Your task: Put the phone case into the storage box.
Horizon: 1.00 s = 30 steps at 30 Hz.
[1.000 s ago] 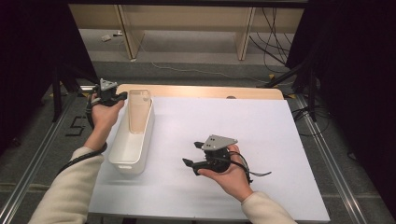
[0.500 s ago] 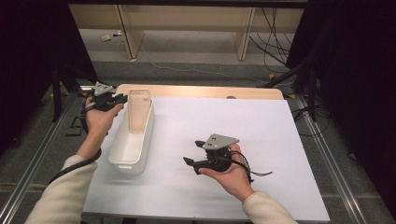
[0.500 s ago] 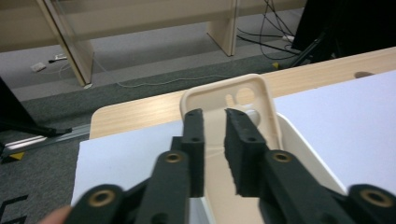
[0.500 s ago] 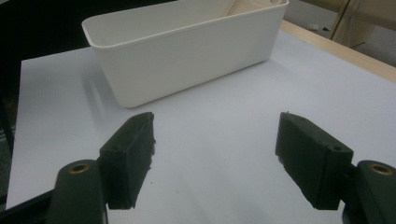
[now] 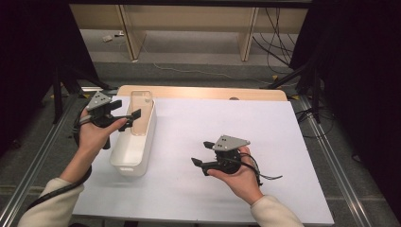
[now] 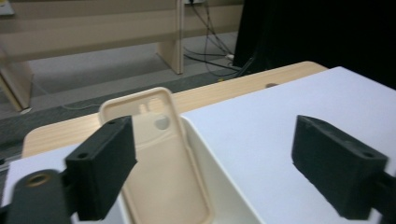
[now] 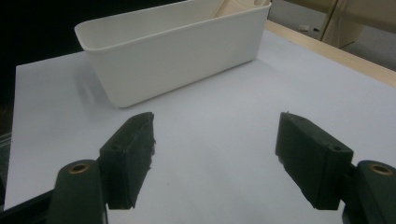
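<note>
A long white bin (image 5: 128, 158) stands on the left part of the white sheet. A beige flat lid-like piece (image 5: 142, 105) with rounded corners leans inside its far end, and this beige piece (image 6: 161, 154) lies straight ahead in the left gripper view. My left gripper (image 5: 131, 119) hovers open just over the bin's left rim, nothing between its jaws. My right gripper (image 5: 201, 152) is held open low over the sheet's middle, pointing at the bin (image 7: 177, 51), and is empty. Its own view shows the right gripper (image 7: 215, 154) well short of the bin wall.
A white sheet (image 5: 274, 132) covers most of the table, with a strip of wooden tabletop (image 5: 198, 91) showing along the far edge. Metal rails (image 5: 333, 165) run along both sides on the floor. Cables and wooden furniture legs lie beyond the table.
My left gripper has moved nearer and to the right, from beyond the bin's far left corner to over its left rim. The right gripper has barely moved.
</note>
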Each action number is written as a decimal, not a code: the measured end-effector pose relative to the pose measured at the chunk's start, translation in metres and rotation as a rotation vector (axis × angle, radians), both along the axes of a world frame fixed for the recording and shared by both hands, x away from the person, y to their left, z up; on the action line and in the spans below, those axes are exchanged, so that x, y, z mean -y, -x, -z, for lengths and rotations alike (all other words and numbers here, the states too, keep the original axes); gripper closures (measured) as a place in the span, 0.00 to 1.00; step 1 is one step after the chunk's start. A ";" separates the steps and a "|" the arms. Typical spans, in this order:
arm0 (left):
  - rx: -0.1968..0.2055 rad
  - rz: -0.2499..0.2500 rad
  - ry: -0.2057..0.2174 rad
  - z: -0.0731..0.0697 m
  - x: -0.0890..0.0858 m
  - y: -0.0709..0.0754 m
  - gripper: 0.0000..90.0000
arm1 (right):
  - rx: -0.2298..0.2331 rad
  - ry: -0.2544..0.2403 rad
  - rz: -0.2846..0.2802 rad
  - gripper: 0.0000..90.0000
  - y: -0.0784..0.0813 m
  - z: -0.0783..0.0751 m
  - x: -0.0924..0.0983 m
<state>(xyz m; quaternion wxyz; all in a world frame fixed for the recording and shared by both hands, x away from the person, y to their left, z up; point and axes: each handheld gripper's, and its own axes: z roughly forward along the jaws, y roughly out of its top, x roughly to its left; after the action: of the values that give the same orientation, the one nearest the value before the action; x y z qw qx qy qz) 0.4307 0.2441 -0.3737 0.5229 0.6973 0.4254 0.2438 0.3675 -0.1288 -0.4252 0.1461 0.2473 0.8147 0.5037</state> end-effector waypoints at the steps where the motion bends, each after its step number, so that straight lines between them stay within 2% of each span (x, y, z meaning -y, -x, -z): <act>1: 0.003 0.014 0.002 0.001 0.002 0.005 0.06 | -0.002 0.003 -0.004 0.33 0.000 0.000 0.001; 6: 0.016 0.070 0.002 0.008 0.012 0.026 0.03 | -0.020 0.004 0.001 0.33 0.001 -0.001 0.004; 14: 0.034 0.163 -0.007 0.018 0.030 0.056 0.02 | -0.004 0.000 0.008 0.33 0.001 -0.001 0.006; 19: 0.036 0.191 -0.014 0.024 0.035 0.070 0.01 | -0.017 0.001 0.009 0.33 0.003 -0.002 0.008; 25: 0.042 0.213 -0.010 0.031 0.036 0.083 0.01 | 0.008 -0.008 0.022 0.33 0.003 -0.002 0.011; 27: 0.039 0.218 -0.011 0.033 0.036 0.087 0.01 | -0.009 0.000 0.017 0.32 0.004 -0.003 0.013; 28: 0.040 0.218 -0.008 0.034 0.036 0.089 0.01 | -0.011 -0.011 0.015 0.32 0.004 -0.003 0.013; 30: 0.046 0.224 -0.002 0.036 0.035 0.091 0.01 | -0.008 -0.002 0.021 0.32 0.005 -0.003 0.015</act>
<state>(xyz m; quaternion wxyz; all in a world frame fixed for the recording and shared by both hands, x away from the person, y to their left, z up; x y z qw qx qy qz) 0.3396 0.2091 -0.4096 0.5555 0.7354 0.3325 0.2001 0.3628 -0.1440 -0.4222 0.1477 0.2580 0.8121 0.5021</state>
